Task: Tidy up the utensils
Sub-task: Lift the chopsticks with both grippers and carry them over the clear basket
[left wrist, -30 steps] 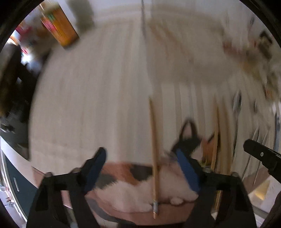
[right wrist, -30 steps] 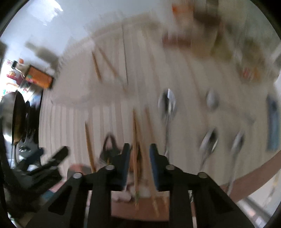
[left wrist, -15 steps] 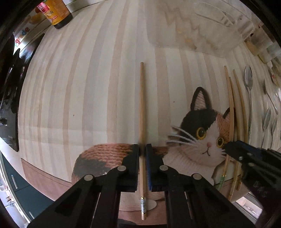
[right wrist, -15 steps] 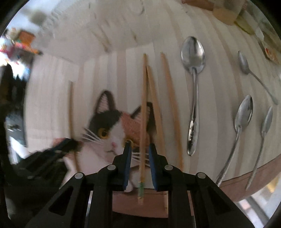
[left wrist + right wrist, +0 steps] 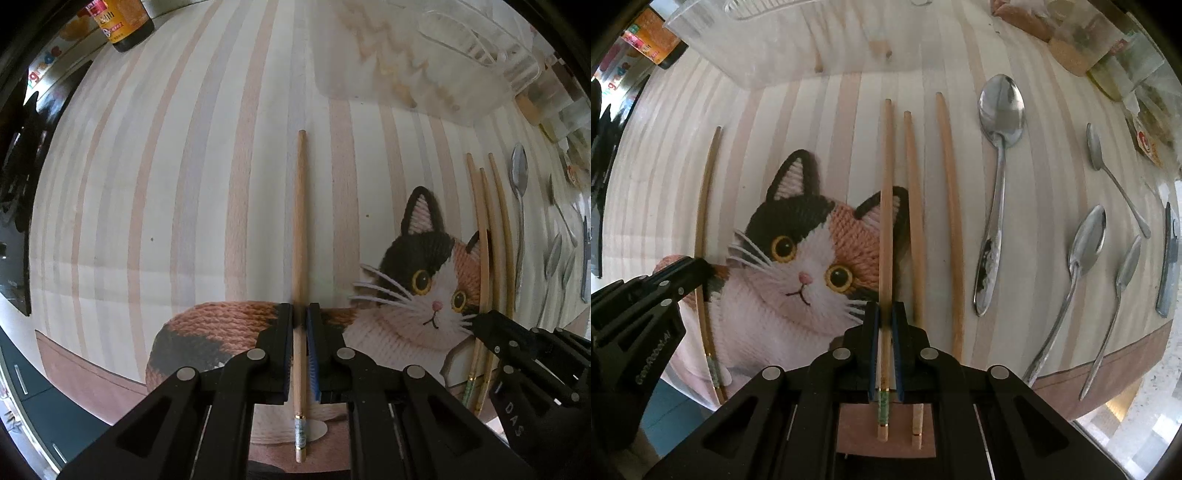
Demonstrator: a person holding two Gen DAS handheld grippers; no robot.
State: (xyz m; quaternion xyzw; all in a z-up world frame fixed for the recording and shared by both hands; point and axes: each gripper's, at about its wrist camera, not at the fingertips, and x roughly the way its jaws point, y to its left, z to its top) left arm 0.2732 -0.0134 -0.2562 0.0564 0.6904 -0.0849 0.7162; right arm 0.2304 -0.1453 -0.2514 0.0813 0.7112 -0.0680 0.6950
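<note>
On a striped cat placemat [image 5: 184, 184] lies a wooden chopstick [image 5: 300, 221], running away from me. My left gripper [image 5: 301, 314] points straight down and is shut on it near its banded end. To the right lie three more chopsticks side by side. My right gripper [image 5: 885, 310] straddles the leftmost of them [image 5: 886, 203], its jaws closing and the blue pads against the wood. The other two chopsticks [image 5: 914, 221] [image 5: 951, 221] lie loose beside it. The left gripper's [image 5: 701, 266] chopstick [image 5: 703, 206] shows at the left of the right wrist view.
Several metal spoons [image 5: 999, 122] [image 5: 1087, 236] [image 5: 1123, 273] lie right of the chopsticks, with a dark flat utensil [image 5: 1169, 258] past them. A clear plastic tray [image 5: 798, 48] stands at the far side. A dark bottle [image 5: 125, 22] is far left. The mat's brown near edge [image 5: 1108, 369] borders the table edge.
The left jaws went from wide open to shut around the single chopstick. The right gripper came down over the leftmost of the three chopsticks and narrowed onto it.
</note>
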